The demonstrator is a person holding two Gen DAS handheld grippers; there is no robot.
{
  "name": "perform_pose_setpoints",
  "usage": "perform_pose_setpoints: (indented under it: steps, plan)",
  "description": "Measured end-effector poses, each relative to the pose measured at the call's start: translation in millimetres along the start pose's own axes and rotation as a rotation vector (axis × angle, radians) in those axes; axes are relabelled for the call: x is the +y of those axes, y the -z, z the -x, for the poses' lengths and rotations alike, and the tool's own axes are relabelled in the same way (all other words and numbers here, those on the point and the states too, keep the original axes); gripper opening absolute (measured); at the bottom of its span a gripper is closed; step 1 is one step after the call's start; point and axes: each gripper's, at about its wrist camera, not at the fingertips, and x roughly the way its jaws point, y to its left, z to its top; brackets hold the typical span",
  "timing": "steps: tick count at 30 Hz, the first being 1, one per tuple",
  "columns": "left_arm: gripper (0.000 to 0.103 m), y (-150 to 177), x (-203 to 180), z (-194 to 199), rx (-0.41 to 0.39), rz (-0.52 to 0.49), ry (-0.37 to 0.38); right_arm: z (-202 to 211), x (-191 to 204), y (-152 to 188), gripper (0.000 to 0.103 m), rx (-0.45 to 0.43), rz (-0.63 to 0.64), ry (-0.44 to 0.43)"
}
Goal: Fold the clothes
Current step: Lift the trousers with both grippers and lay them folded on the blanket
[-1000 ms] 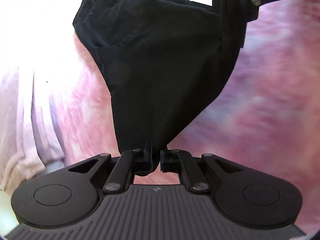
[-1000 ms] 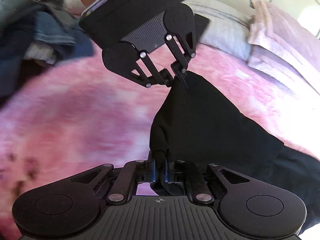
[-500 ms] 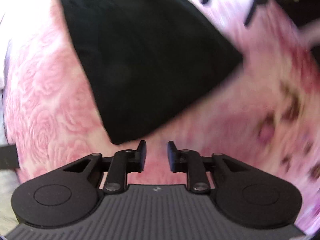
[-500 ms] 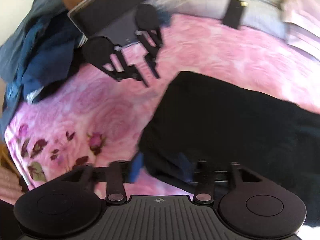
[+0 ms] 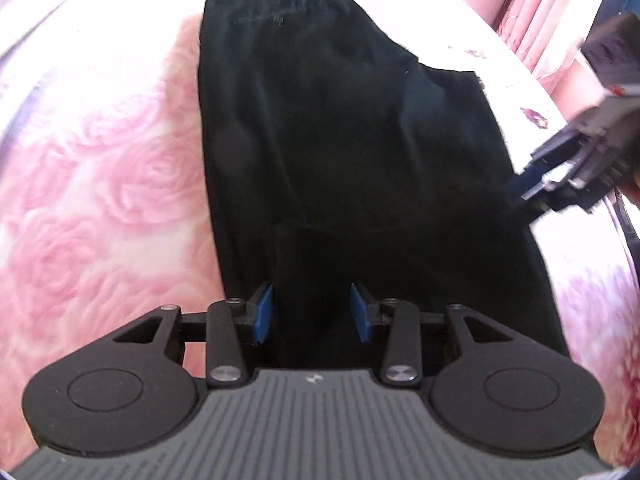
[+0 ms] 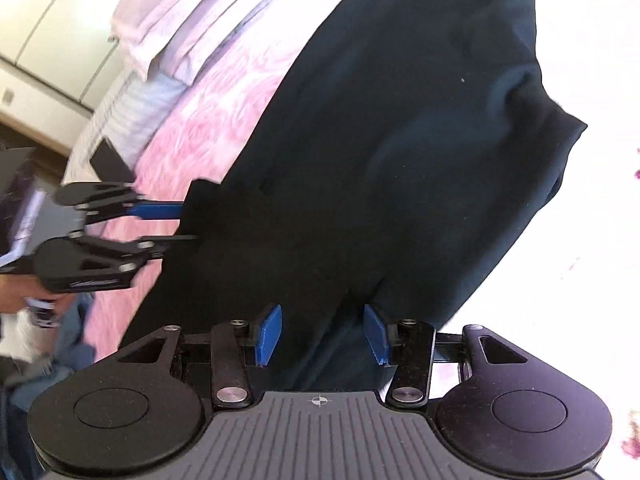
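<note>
Now the black garment [image 5: 340, 140] is lying spread on the pink rose-patterned bedspread [image 5: 100, 184], filling the middle of both wrist views. In the left wrist view it is running from the gripper's fingers up toward 12 o'clock, where a stitched hem is showing, and a narrower flap of the same cloth is sitting between the fingers.

The left gripper [image 5: 312, 312] is hovering at 6 o'clock with its jaws spread wide, the blue pads [image 5: 264, 312] standing on either side of the flap; whether they are touching it cannot be told. The right gripper [image 5: 532, 192] is appearing blurred at 3 o'clock, its tips at the garment's right edge.

From the right wrist, the right gripper [image 6: 322, 334] is likewise standing with its jaws parted, blue pads [image 6: 270, 334] flanking dark fabric [image 6: 400, 140] at 6 o'clock. The left gripper [image 6: 180, 224] is showing at 9 o'clock, its fingers apart and reaching a corner of the cloth.

Folded pale linens [image 6: 188, 32] are sitting toward 11 o'clock, and bluish clothing [image 6: 52, 340] is lying toward 8 o'clock beside the bedspread [image 6: 208, 120].
</note>
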Motion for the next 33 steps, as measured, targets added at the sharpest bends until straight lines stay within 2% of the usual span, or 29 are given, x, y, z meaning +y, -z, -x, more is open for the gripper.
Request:
perform_pose_setpoints:
  steps: [5,9,14,15,16,17,19,22,26,28,30,31,33]
  plan:
    - [0.037,1.6,17.4,-20.9,0.039,0.063,0.061,-1.1,-6.1,4.7,0.049,-0.024,-0.047,-0.028]
    - [0.039,-5.5,26.8,-13.0,0.011,0.095,0.047,1.0,-5.8,1.7,0.049,-0.006,-0.059,-0.036]
    - [0.041,-7.3,32.2,-26.3,0.07,0.105,0.098,0.5,-4.5,-2.9,0.049,0.009,-0.033,-0.034]
    - [0.039,-8.4,32.6,-26.7,0.075,0.112,0.099,-2.0,-3.0,-3.7,0.049,0.012,-0.025,-0.027]
    - [0.025,-9.3,33.1,-25.2,0.077,0.123,0.108,-3.5,-2.0,-4.9,0.034,0.017,-0.017,-0.011]
    - [0.017,-9.7,33.0,-22.7,0.078,0.131,0.129,-4.7,-1.6,-6.3,0.019,0.024,-0.016,-0.001]
    - [0.01,-11.6,28.4,-12.5,0.063,0.122,0.134,-4.9,-2.5,-10.2,0.016,0.045,-0.035,-0.006]
    - [0.009,-16.6,26.2,12.4,0.011,0.124,0.123,7.5,9.6,-19.6,0.014,0.048,0.03,-0.01]
    - [0.009,-31.8,42.6,28.8,-0.067,0.161,0.106,31.6,20.0,-42.2,0.014,-0.025,0.101,-0.009]
    - [0.01,-34.9,50.0,9.4,-0.027,0.162,0.093,27.7,15.5,-53.6,0.014,-0.039,0.117,-0.002]
    - [0.013,-31.8,56.9,-9.8,0.015,0.174,0.072,9.2,6.3,-61.6,0.015,-0.017,0.131,0.01]
    - [0.018,-28.0,60.4,-16.8,0.024,0.192,0.061,-0.9,0.6,-63.0,0.015,-0.005,0.137,0.016]
    - [0.022,-23.8,62.6,-21.4,0.015,0.229,0.05,-15.9,-11.2,-64.2,0.018,0.019,0.125,0.041]
